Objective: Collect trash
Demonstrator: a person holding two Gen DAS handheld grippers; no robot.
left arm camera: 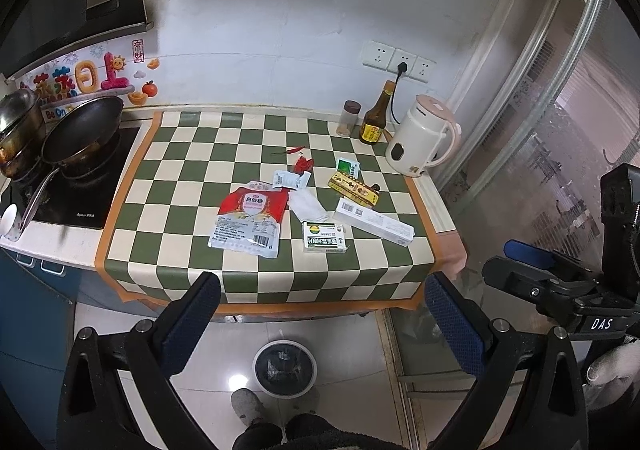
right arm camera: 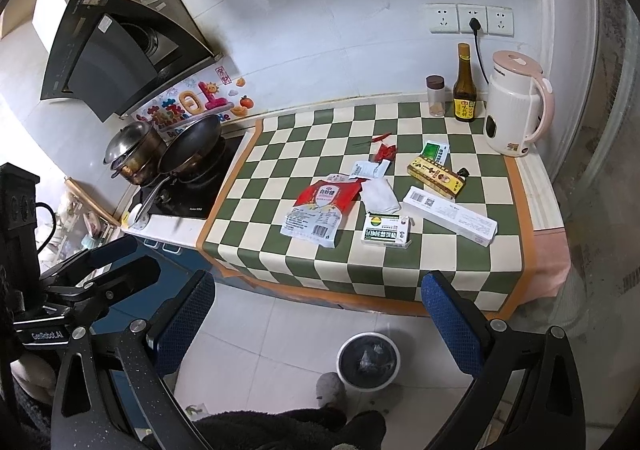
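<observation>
Trash lies on the green-and-cream checked counter cloth: a red and white sugar bag, a crumpled white tissue, a small green and white box, a long white box, a yellow box, small sachets and red scraps. On the floor below stands a round bin with a dark liner. My left gripper and right gripper both hang open and empty in front of the counter, above the floor.
A wok and a steel pot sit on the hob at the left. A kettle, a dark bottle and a spice jar stand at the back right. A person's feet are beside the bin.
</observation>
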